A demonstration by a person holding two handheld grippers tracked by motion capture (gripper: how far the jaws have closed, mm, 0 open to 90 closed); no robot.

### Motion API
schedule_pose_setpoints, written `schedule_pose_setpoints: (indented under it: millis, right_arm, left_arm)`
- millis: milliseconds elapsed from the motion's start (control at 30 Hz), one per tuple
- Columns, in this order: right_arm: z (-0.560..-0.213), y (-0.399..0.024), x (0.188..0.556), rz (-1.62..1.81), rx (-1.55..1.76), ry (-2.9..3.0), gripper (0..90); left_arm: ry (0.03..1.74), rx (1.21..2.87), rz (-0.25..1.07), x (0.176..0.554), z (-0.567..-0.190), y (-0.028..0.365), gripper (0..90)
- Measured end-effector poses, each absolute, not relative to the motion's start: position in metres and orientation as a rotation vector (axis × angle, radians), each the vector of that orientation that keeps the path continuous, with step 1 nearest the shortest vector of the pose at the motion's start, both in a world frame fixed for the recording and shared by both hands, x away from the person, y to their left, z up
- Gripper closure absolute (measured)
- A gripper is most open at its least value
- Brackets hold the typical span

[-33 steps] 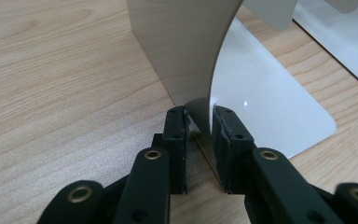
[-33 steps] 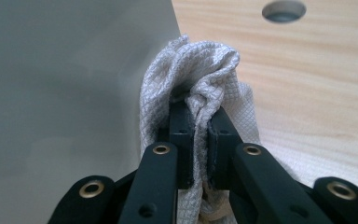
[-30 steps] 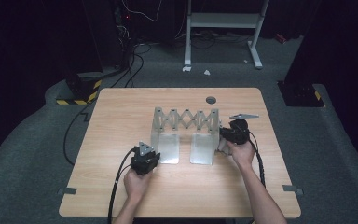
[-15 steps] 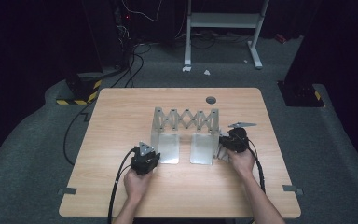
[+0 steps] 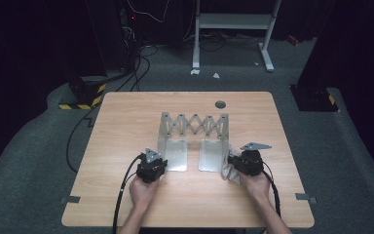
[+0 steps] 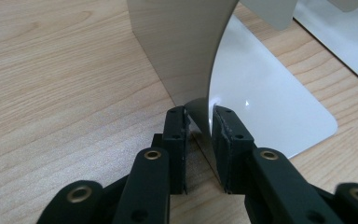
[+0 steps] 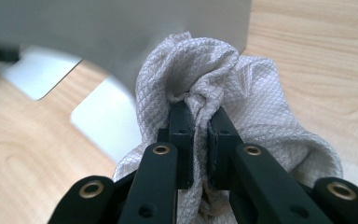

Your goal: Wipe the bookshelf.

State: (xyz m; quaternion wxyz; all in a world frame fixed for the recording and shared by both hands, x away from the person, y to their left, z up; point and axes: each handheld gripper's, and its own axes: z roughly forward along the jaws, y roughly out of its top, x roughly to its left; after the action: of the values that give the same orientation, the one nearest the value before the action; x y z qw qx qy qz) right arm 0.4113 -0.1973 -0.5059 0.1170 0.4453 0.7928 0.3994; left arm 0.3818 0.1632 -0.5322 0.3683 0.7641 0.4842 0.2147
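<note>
Right gripper [image 7: 200, 116], jaws pinched tight on a bunched grey-white cloth [image 7: 223, 84], presses that cloth against the outer face of the right upright plate of a metal rack [image 5: 195, 141]; in the high view the cloth [image 5: 230, 168] sits at the rack's right end w/ the gripper [image 5: 246, 163] just behind it, near the table's front-right area. Left gripper [image 6: 199, 122], jaws nearly together, clamps the thin edge of the rack's left plate [image 6: 186, 51] at its lower corner, where plate meets its flat foot [image 6: 265, 107] on the wood. Seen from above, left gripper [image 5: 151, 165] sits at the rack's front-left corner, cable trailing toward the person. Rack stands mid-table [image 5: 126, 126], two plates joined at the back by a scissor lattice [image 5: 195, 124], feet flat, approx. centred between both hands.
</note>
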Motion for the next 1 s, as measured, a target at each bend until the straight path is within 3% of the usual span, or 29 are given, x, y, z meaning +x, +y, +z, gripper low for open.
schedule_pose_setpoints:
  millis: [467, 1000]
  right_arm:
    - [-0.503, -0.188, 0.372, 1.220, 1.191, 2.340, 83.4]
    - [-0.504, -0.149, 0.369, 1.181, 1.061, 2.367, 83.4]
  left_arm:
    - [1.243, 1.963, 0.550, 0.382, -0.532, 0.163, 75.2]
    - [1.243, 1.962, 0.551, 0.382, -0.532, 0.163, 75.2]
